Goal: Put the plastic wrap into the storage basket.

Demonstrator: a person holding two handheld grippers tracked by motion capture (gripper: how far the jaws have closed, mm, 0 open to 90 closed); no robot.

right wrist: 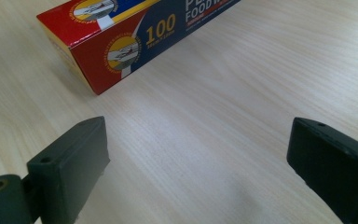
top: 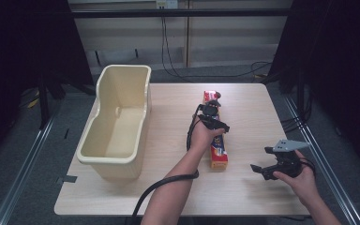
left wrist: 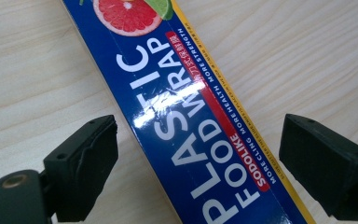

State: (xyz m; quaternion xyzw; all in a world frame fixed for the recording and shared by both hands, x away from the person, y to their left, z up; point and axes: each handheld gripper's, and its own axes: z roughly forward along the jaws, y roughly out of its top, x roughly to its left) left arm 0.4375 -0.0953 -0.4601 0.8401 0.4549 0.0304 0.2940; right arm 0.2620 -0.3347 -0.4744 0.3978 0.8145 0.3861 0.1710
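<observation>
High view. Light wood table point(top: 243, 197) fills the middle of the frame. A long plastic wrap box point(top: 218, 154) lies lengthwise just right of centre, its red end nearest the lower edge. Left gripper point(top: 212, 117) sits over the box's middle, held by the left hand point(top: 200, 136), whose forearm comes up from the bottom centre. A black cable point(top: 161, 186) loops off it toward the bottom. Right gripper point(top: 262, 169) is at lower right, held by the right hand point(top: 300, 180), well apart from the box, a grey three-cornered plate point(top: 288, 145) on top. A cream plastic tub point(top: 117, 123) stands at left of centre, open side up.

Left gripper view. Both black jaws stand wide apart at the lower corners. The plastic wrap box point(left wrist: 191, 121) runs diagonally between them from upper left to lower right, blue face up with white lettering and a grapefruit picture at top. Neither jaw touches it.

Right gripper view. Jaws wide apart at the lower corners, bare wood between them. The red end of the plastic wrap box point(right wrist: 116, 42) shows in the upper left, printed "100", clear of both jaws.
</observation>
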